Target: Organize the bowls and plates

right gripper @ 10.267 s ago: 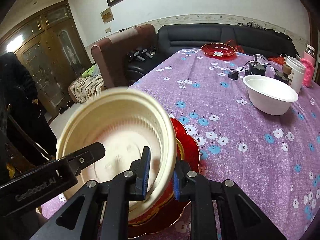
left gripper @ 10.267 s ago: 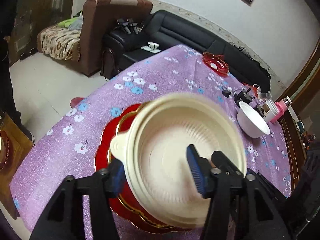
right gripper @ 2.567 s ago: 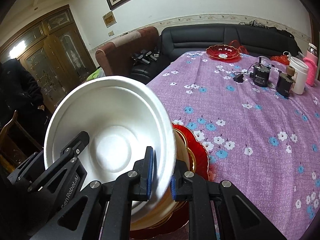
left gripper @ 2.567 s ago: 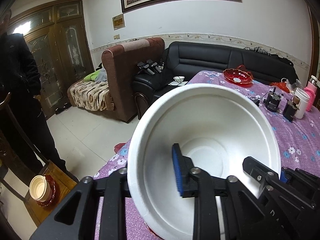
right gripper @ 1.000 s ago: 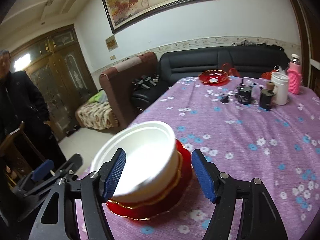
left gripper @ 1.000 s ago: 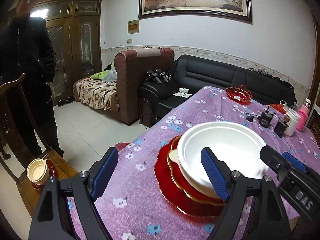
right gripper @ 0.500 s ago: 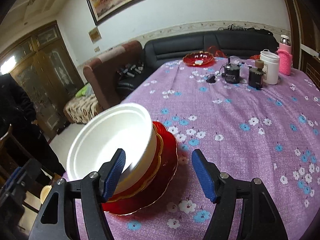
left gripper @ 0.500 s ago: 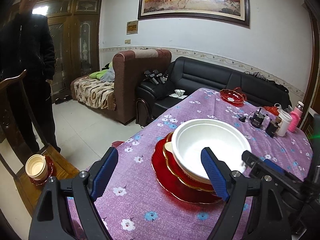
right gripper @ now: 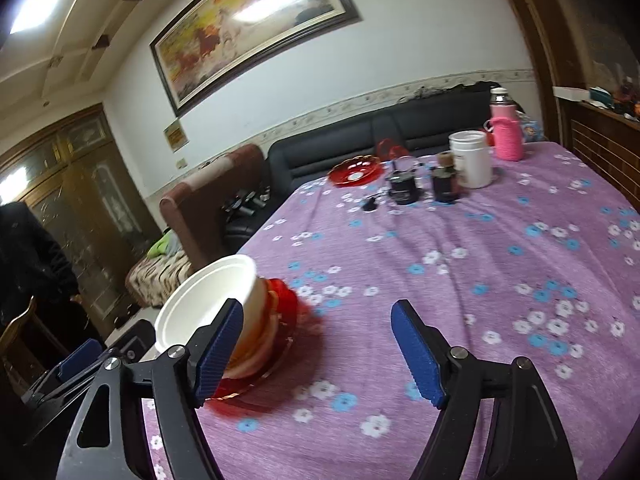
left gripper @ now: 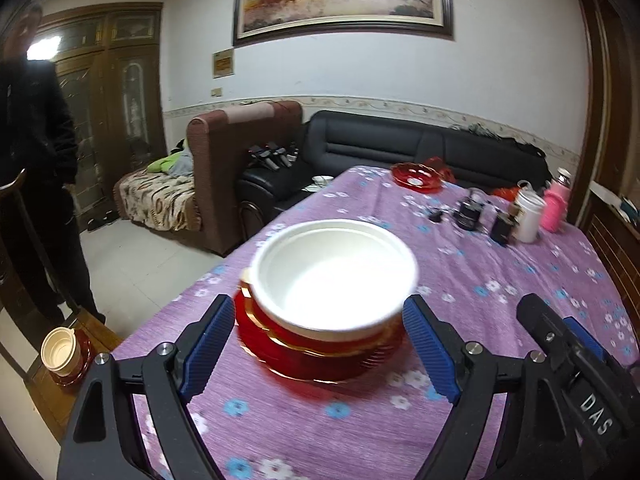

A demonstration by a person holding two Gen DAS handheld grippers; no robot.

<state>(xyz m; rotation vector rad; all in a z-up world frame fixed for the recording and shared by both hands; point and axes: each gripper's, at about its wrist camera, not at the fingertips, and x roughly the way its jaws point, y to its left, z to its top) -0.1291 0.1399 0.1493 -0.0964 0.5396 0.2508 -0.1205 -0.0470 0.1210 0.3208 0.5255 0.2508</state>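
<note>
The white bowl (left gripper: 332, 276) sits nested on top of a cream bowl (right gripper: 256, 354), whose rim and small handle peek out beneath it, and both rest on the red plate (left gripper: 320, 356) near the front corner of the worktop (left gripper: 500, 280). That stack is the landmark here. The left tool (left gripper: 318, 350) hangs in front of it with its jaws spread wide, holding nothing; its blue pads (left gripper: 208, 344) sit to either side of the stack without touching it. The right tool (right gripper: 316, 354) is likewise wide open and empty, off to the stack's right, so only its left pad overlaps the bowls in the view.

Judging from this, the stacking looks done and the step in hand is backing the tools clear. To do that well, draw each tool straight back along its own fingers, keeping the jaws spread, so no pad catches the white bowl's rim. The bowls look light (thin moulded ware, by the look of it) and would probably shift or tip with a small nudge. The stack also stands close to the worktop's edge, so a sideways knock is the main risk.

Far beyond the stack, at the worktop's other end, lies a second red dish (left gripper: 416, 174), which may still want gathering.
</note>
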